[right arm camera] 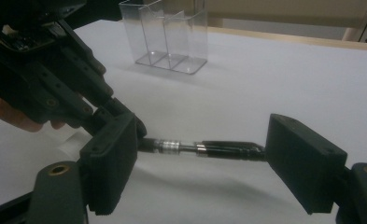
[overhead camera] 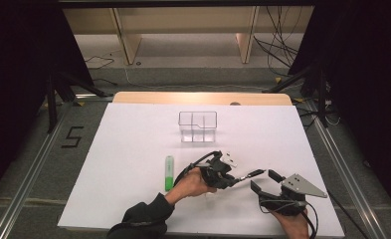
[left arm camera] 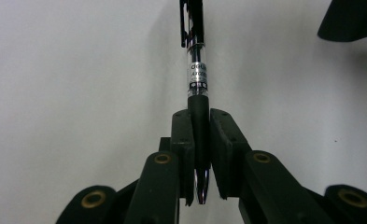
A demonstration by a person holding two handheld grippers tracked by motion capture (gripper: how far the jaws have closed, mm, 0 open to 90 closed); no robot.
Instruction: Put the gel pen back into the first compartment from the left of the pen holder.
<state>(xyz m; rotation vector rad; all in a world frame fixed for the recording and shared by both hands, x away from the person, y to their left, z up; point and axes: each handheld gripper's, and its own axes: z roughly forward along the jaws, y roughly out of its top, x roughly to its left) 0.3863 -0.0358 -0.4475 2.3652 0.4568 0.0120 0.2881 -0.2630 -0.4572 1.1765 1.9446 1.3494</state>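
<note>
White tabletop [overhead camera: 133, 144] spreads wide, and a clear divided organizer [overhead camera: 198, 126] stands well beyond the hands, nothing blocking the way to it. Green highlighter [overhead camera: 169, 172] lies just left of the left hand, pointing away. Now the key bit: the left gripper [left arm camera: 199, 140] is clamped on a black pen [left arm camera: 197, 79], its long axis running level toward the right gripper [right arm camera: 204, 168], whose jaws gape wide around the clip end, apparently poised for a handover.
</note>
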